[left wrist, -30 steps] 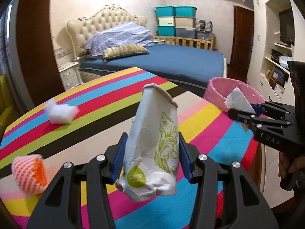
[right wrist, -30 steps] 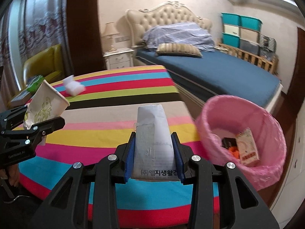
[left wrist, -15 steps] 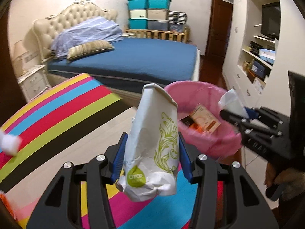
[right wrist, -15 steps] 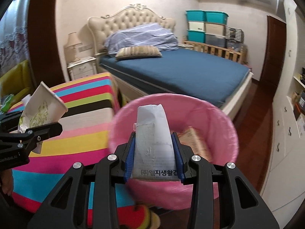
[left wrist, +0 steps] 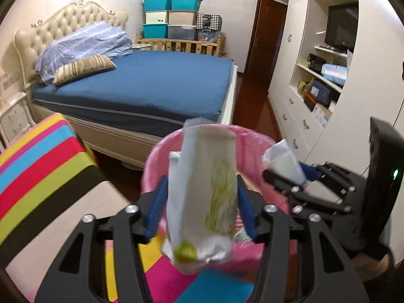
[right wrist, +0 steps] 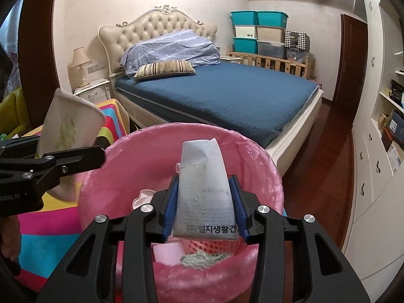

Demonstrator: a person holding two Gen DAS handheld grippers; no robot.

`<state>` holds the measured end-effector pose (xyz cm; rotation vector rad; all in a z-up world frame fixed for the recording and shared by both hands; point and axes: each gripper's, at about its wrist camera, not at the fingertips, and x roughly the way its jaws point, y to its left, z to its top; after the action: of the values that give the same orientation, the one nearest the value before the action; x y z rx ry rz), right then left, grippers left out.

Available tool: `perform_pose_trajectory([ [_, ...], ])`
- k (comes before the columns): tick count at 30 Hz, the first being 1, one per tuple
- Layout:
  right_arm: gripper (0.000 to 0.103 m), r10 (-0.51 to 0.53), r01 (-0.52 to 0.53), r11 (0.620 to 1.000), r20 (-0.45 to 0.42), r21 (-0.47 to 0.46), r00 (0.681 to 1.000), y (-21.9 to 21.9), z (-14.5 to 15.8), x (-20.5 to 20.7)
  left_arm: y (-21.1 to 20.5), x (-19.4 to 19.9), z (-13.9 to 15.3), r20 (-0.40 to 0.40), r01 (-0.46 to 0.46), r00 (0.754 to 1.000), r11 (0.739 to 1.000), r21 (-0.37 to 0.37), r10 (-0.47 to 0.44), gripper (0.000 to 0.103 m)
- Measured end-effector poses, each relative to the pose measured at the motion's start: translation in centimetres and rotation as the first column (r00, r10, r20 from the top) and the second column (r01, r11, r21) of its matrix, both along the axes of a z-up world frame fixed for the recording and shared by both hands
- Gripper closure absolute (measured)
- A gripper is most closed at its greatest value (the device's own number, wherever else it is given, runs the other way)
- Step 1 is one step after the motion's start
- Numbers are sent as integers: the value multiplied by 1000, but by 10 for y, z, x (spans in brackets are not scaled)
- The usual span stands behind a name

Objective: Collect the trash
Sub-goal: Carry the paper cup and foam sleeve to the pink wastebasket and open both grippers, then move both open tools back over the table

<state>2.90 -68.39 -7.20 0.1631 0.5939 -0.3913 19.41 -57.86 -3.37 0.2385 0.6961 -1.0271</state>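
Left gripper (left wrist: 200, 202): jaws opening, crumpled paper cup (left wrist: 202, 197) loose between them.
Right gripper (right wrist: 204, 202): jaws opening, flattened carton (right wrist: 204, 192) between, above pink bin (right wrist: 262, 166).

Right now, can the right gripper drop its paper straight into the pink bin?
Probably yes. The right gripper hangs over the pink bin, its jaws opening around the paper packet, nothing underneath blocking it.

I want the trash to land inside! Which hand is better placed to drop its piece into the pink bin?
Probably the right. Its opening tongs hold the grey packet well over the pink bin; the left tongs, also opening, hold the paper cup nearer the rim.
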Motion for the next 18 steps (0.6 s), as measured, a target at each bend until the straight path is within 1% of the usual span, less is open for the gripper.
perform_pose_trajectory([
  [1, 47, -2, 2, 1000, 0, 0, 1000, -2, -2, 2, -2, 2, 0, -5, 2, 1000, 1000, -8, -2, 31],
  [2, 30, -15, 15, 1000, 4, -2, 1000, -5, -2, 2, 0, 5, 2, 4, -18, 1000, 1000, -22, 18, 22],
  [4, 29, -23, 23, 1000, 20, -2, 1000, -8, -2, -1, 13, 11, 7, 28, -89, 995, 994, -64, 91, 13],
  [7, 29, -41, 42, 999, 33, -7, 999, -8, -1, -10, 36, 24, 15, 18, -154, 988, 985, -80, 156, 9],
  [8, 29, -47, 47, 999, 41, -2, 998, -8, 0, -14, 43, 28, 17, 18, -177, 984, 981, -79, 179, 6],
  [10, 29, -55, 55, 998, 52, 3, 997, -5, 2, -20, 64, 34, 19, 30, -235, 971, 969, -81, 238, 5],
  [12, 29, -51, 51, 999, 57, 4, 997, -1, 5, -23, 86, 36, 20, 51, -266, 962, 962, -68, 270, 5],
  [16, 29, -31, 31, 1000, 57, 0, 998, 17, 10, -26, 129, 31, 15, 91, -318, 943, 947, -42, 321, 5],
  [18, 29, -11, 11, 1000, 59, 3, 998, 31, 13, -27, 149, 26, 11, 105, -329, 938, 944, -25, 330, 5],
])
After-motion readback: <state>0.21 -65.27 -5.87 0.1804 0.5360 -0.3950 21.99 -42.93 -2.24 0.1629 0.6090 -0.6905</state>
